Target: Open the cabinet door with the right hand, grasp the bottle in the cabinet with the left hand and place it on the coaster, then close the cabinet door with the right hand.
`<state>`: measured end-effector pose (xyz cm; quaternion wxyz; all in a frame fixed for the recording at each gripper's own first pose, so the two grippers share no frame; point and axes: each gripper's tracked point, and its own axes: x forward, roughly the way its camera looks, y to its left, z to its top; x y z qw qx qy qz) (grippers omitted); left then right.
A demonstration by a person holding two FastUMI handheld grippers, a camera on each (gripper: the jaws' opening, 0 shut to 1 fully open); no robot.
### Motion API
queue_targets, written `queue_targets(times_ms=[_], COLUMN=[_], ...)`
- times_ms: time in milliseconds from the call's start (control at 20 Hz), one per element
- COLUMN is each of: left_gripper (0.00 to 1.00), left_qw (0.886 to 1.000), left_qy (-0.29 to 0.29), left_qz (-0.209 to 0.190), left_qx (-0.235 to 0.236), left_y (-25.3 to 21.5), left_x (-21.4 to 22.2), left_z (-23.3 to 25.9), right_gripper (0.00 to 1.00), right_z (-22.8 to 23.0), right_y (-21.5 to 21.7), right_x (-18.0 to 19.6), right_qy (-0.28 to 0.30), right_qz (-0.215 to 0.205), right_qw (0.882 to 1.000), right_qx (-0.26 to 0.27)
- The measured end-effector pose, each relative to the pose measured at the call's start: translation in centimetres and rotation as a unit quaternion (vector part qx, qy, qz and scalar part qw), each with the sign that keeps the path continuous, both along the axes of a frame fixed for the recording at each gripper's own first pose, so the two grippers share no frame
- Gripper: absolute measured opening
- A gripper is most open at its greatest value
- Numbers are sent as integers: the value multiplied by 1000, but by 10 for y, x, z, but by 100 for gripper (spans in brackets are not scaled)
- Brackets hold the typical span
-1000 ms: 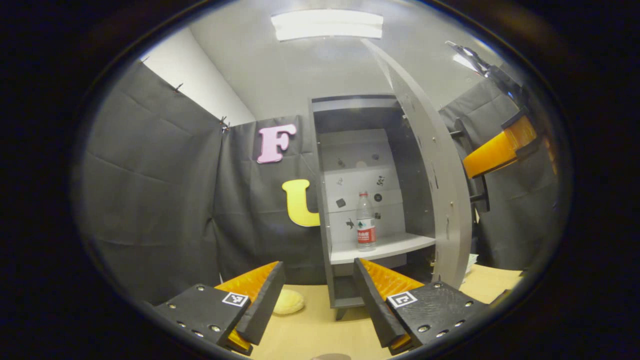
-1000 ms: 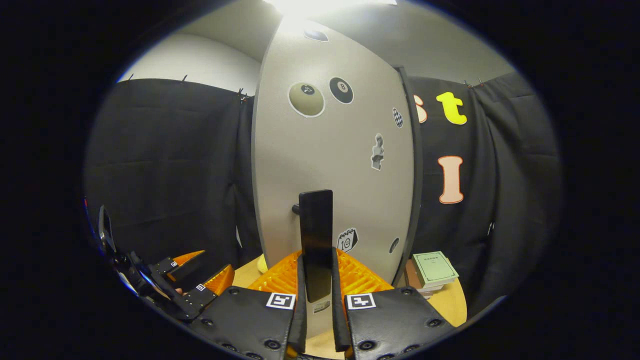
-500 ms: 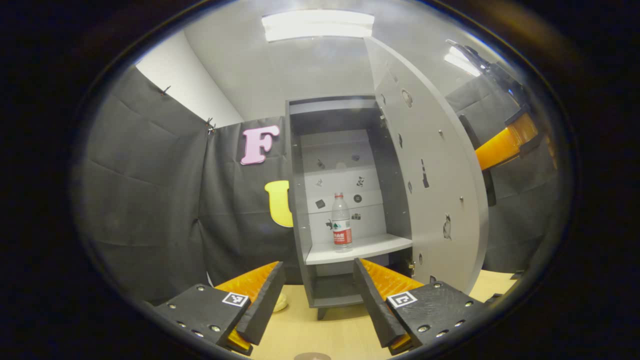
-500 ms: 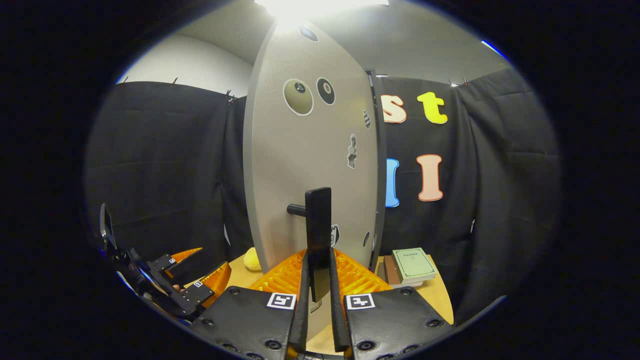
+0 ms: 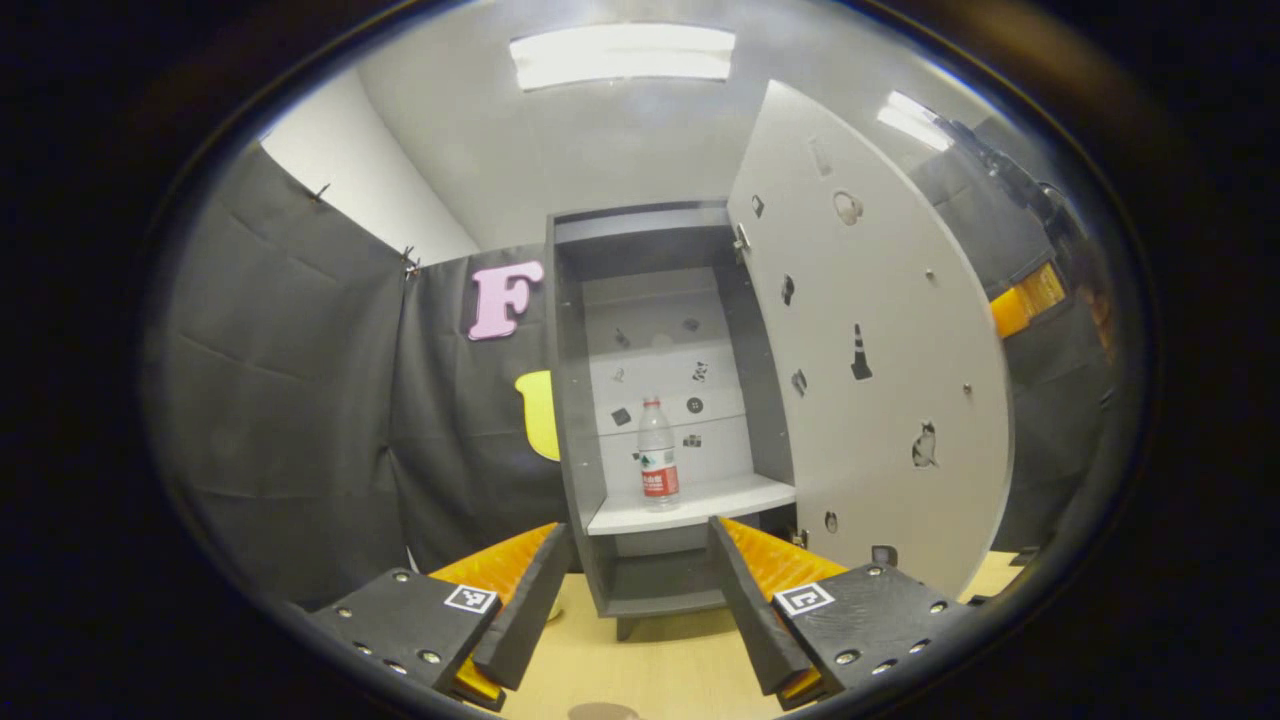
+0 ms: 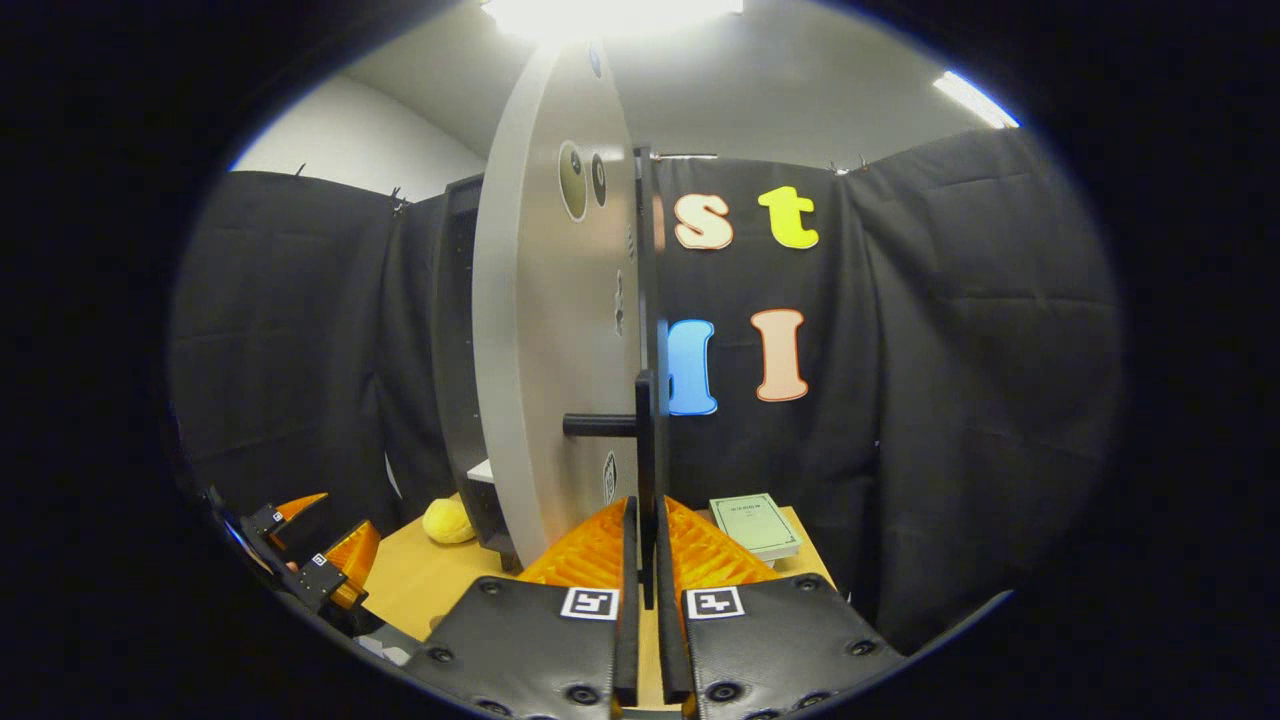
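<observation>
While level, left gripper (image 5: 633,590): points at the open cabinet (image 5: 660,400), well short of it.
Right gripper (image 6: 645,560): low at the door (image 6: 545,340) edge, seen edge-on.
Hidden: coaster (image 5: 598,712) cut off at the bottom rim; the holding hands can't be made out.
Left jaws: wide apart, holding nothing.
Right jaws: narrow, both fingers pressed on the handle (image 6: 648,470).
Bottle (image 5: 657,452): upright on the shelf (image 5: 690,503) inside.

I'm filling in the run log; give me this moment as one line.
phase: door open | right gripper: shut on door handle | left gripper: open, facing bottle on cabinet shelf | bottle: ungrasped
</observation>
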<state>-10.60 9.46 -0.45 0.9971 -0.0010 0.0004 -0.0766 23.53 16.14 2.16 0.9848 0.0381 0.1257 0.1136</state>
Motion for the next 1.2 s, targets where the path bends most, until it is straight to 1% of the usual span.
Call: queue_targets(times_ms=[100,150,200,300,400,450,500,550,700,750,850,1050,1200], left_gripper=[82,82,82,82,82,82,85,82,82,82,82,82,82], left_qw=[1000,1000,1000,1000,1000,1000,999,999,999,999,999,998,997], left_qy=[-2,-2,-2,-6,-8,-6,-4,-1,2,4,6,17,24], left_qz=[-3,-5,-8,-12,-20,-24,-28,-32,-41,-44,-45,-57,-62], left_qx=[0,1,1,-1,-8,-13,-19,-23,-22,-18,-14,-31,-39], left_y=[-2,-3,-4,-5,-9,-12,-15,-18,-22,-21,-20,-28,-31], left_x=[1,1,1,3,8,8,10,9,16,19,25,36,42], left_z=[1,2,2,5,6,6,6,6,8,7,7,6,5], right_gripper=[10,13,16,16,19,23,32,43,95,98,97,98,98], right_z=[6,7,7,8,10,12,16,18,21,22,18,1,-6], right_y=[3,8,7,-7,-13,-25,-39,-47,-72,-83,-101,-128,-140], right_x=[-6,-8,-12,-20,-32,-34,-37,-38,-31,-30,-31,-27,-20], right_qy=[2,3,1,-6,-12,-19,-28,-37,-58,-60,-59,-39,-29], right_qz=[13,25,28,21,19,6,-8,-20,-67,-83,-111,-164,-195], right_qw=[999,999,999,999,999,1000,999,999,996,995,992,986,980], right_qx=[34,45,47,32,29,22,14,9,-2,-6,-5,5,-3])
